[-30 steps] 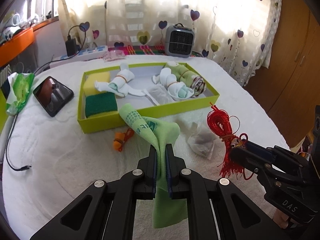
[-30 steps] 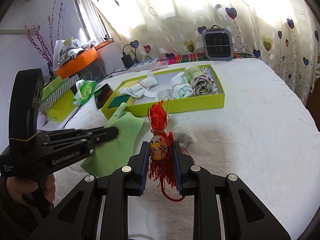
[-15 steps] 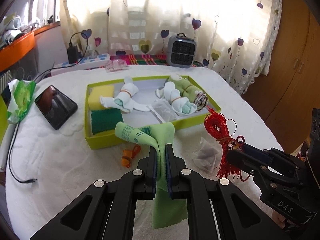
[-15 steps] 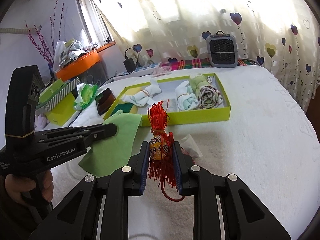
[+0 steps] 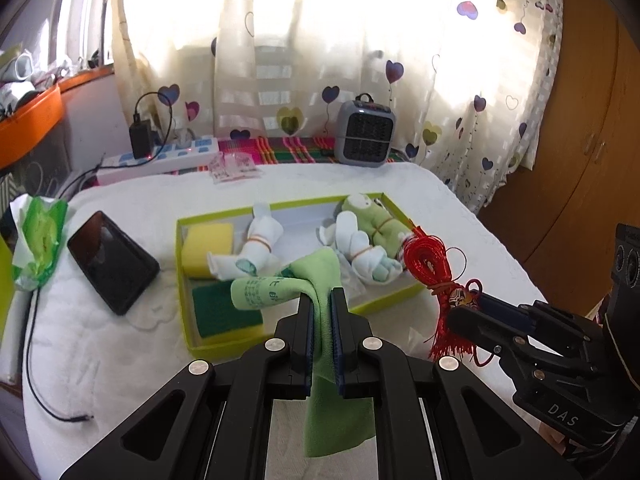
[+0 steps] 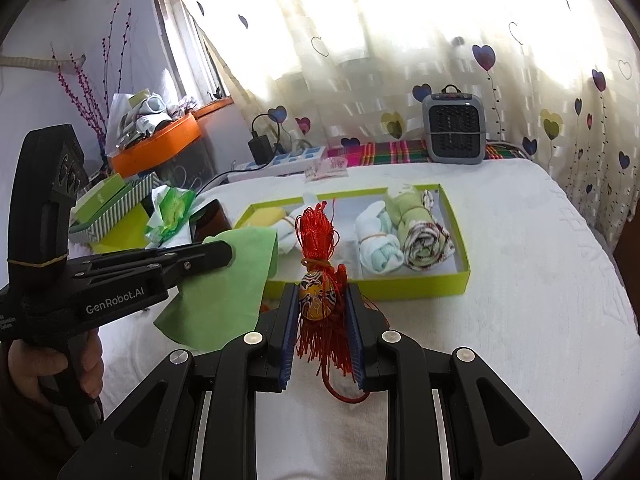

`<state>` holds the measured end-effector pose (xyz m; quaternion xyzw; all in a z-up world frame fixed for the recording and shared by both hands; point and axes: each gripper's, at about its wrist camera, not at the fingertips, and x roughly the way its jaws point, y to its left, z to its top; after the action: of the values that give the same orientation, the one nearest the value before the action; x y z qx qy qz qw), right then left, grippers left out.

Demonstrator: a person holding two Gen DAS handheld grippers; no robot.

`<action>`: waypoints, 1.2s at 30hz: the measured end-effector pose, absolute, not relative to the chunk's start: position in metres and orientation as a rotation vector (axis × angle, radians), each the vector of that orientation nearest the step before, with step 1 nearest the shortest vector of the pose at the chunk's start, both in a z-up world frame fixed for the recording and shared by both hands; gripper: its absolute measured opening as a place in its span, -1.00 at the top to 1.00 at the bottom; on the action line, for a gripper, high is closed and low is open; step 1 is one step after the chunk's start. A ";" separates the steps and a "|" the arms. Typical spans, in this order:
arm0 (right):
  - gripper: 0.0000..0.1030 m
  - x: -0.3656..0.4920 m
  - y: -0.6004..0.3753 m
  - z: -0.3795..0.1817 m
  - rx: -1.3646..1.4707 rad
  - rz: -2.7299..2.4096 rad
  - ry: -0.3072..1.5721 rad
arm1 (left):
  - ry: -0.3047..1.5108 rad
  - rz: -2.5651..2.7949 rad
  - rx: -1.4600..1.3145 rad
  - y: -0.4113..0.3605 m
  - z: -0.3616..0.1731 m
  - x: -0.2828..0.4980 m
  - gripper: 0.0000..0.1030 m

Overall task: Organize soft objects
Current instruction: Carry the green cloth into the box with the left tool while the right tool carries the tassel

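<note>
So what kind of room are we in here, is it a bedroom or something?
Probably a bedroom at home: the work surface looks like a bed with a white quilted cover, heart-print curtains hang behind it, and a wooden wardrobe stands at the side.

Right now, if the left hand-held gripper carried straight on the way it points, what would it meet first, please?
Probably the lime-green tray, near the green sponge. The left hand-held gripper holds a green sock; depth is unclear.

Inside the lime-green box: two sponges, three rolled sock bundles. Beside it: one phone.
</note>
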<state>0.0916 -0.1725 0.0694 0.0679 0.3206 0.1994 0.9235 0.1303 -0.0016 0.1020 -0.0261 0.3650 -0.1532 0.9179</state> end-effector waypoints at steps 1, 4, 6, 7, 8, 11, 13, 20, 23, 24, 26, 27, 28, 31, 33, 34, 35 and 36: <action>0.54 0.094 -0.172 0.070 0.141 0.410 0.658 | 0.749 -0.315 -0.055 -0.001 0.103 0.134 0.85; 0.54 0.102 -0.171 0.072 0.144 0.411 0.657 | 0.745 -0.317 -0.062 0.002 0.107 0.143 0.85; 0.54 0.105 -0.171 0.072 0.144 0.410 0.658 | 0.739 -0.318 -0.059 0.003 0.110 0.148 0.85; 0.54 0.107 -0.171 0.073 0.143 0.409 0.658 | 0.737 -0.317 -0.057 0.003 0.112 0.151 0.85; 0.54 0.111 -0.171 0.073 0.143 0.409 0.659 | 0.732 -0.317 -0.057 0.003 0.113 0.153 0.85; 0.54 0.119 -0.171 0.075 0.146 0.408 0.658 | 0.719 -0.315 -0.066 0.007 0.118 0.162 0.85; 0.54 0.125 -0.170 0.076 0.146 0.407 0.660 | 0.713 -0.323 -0.080 0.009 0.120 0.169 0.85; 0.54 0.147 -0.169 0.077 0.158 0.402 0.669 | 0.711 -0.315 -0.096 0.013 0.124 0.195 0.85; 0.54 0.156 -0.168 0.073 0.162 0.402 0.679 | 0.719 -0.314 -0.097 0.013 0.123 0.206 0.85; 0.54 0.159 -0.167 0.071 0.163 0.402 0.688 | 0.724 -0.312 -0.100 0.013 0.121 0.210 0.85; 0.54 0.166 -0.165 0.065 0.166 0.400 0.704 | 0.740 -0.314 -0.108 0.012 0.118 0.220 0.85; 0.54 0.169 -0.164 0.062 0.167 0.399 0.713 | 0.747 -0.313 -0.113 0.012 0.116 0.224 0.85; 0.54 0.171 -0.164 0.060 0.166 0.396 0.718 | 0.754 -0.314 -0.112 0.011 0.115 0.228 0.85; 0.54 0.181 -0.160 0.052 0.159 0.399 0.746 | 0.768 -0.318 -0.105 0.007 0.109 0.239 0.85; 0.54 0.185 -0.157 0.047 0.145 0.392 0.757 | 0.777 -0.322 -0.108 0.005 0.105 0.245 0.85; 0.54 0.186 -0.156 0.045 0.144 0.391 0.762 | 0.781 -0.323 -0.104 0.003 0.103 0.247 0.85; 0.54 0.187 -0.156 0.044 0.147 0.392 0.768 | 0.786 -0.322 -0.103 0.002 0.101 0.249 0.85; 0.54 0.189 -0.156 0.042 0.149 0.393 0.772 | 0.792 -0.322 -0.109 0.002 0.099 0.251 0.85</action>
<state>0.1888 -0.1556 0.0422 0.0723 0.3737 0.1905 0.9049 0.2509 0.0015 0.0987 -0.0527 0.3839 -0.1561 0.9086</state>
